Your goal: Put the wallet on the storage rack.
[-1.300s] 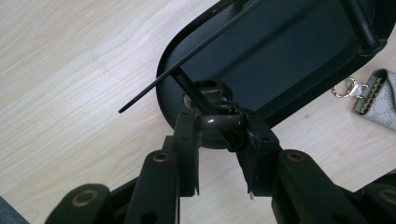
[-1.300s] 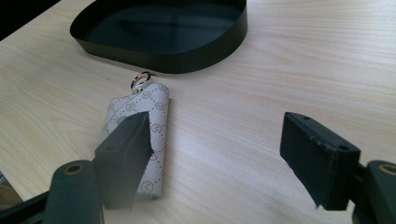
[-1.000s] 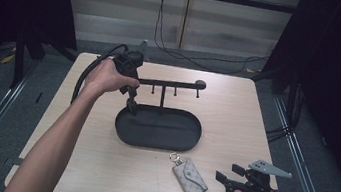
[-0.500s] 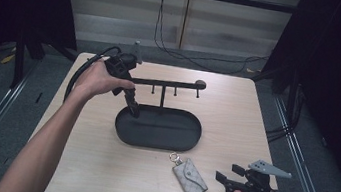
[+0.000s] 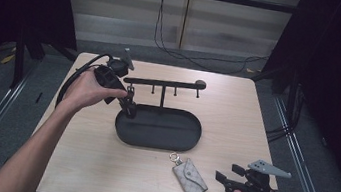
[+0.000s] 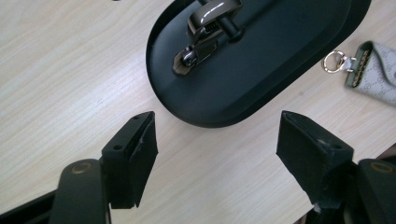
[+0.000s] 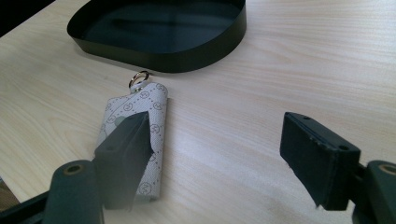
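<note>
A black oval tray (image 5: pixel 172 139) (image 6: pixel 280 70) (image 7: pixel 187 46) lies mid-table, with a hook rack's bar (image 5: pixel 165 82) above its far side. A small metal clasp (image 5: pixel 130 91) (image 6: pixel 205 28) appears to hang at the bar's left end. My left gripper (image 5: pixel 129 107) (image 6: pixel 217 140) points down at the tray's left end. Its jaws have just been opening and hold nothing. A grey patterned key pouch (image 5: pixel 190 178) (image 7: pixel 135 130) (image 6: pixel 373 70) with a ring (image 5: pixel 177 158) lies in front of the tray. Just right of it rests my right gripper (image 5: pixel 223 177) (image 7: pixel 215 144), open and empty.
The light wooden table (image 5: pixel 235 125) ends close behind my right hand at its front right corner. A thick black cable (image 5: pixel 72 77) loops from the left gripper over the table's left edge. Dark frames and floor surround the table.
My left hand has drawn back a little to the left and toward the near side, away from the bar's left end. The right hand and the pouch have kept still.
</note>
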`<state>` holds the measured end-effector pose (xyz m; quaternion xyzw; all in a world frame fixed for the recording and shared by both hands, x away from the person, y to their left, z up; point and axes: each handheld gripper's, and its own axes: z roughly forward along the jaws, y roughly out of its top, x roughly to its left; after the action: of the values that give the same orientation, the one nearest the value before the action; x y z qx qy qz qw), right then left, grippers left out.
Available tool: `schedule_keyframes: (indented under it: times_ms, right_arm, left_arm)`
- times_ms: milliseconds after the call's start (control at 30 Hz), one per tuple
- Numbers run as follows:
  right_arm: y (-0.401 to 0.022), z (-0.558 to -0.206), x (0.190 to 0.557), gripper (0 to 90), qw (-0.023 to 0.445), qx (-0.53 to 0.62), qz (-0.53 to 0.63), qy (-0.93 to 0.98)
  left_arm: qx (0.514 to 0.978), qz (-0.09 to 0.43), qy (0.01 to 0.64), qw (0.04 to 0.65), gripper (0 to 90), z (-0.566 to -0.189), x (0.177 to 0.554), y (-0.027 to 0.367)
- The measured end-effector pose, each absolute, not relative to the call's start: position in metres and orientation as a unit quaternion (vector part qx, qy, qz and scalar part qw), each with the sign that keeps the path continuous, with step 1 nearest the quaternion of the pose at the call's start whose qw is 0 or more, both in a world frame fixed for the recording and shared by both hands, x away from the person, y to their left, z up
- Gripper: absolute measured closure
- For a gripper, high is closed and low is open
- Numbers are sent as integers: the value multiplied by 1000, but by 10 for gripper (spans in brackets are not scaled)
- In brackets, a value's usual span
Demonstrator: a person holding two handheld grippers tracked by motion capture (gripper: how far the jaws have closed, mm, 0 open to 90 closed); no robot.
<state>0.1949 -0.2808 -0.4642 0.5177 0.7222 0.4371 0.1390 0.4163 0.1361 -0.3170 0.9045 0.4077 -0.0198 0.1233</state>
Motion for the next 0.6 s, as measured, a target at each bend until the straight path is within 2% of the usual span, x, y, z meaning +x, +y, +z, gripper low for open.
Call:
schedule_keyframes:
  times_ms: [200,400,600]
  right_arm:
    - [-280,-465,197,249,138,520,436,721]
    - [-280,-465,197,249,139,521,435,721]
    - [-280,-465,196,249,142,520,433,722]
  left_arm:
    - [904,-26,402,145,259,-317,409,142]
    - [896,-32,399,193,189,-323,396,158]
    - [892,-21,393,225,185,-329,385,169]
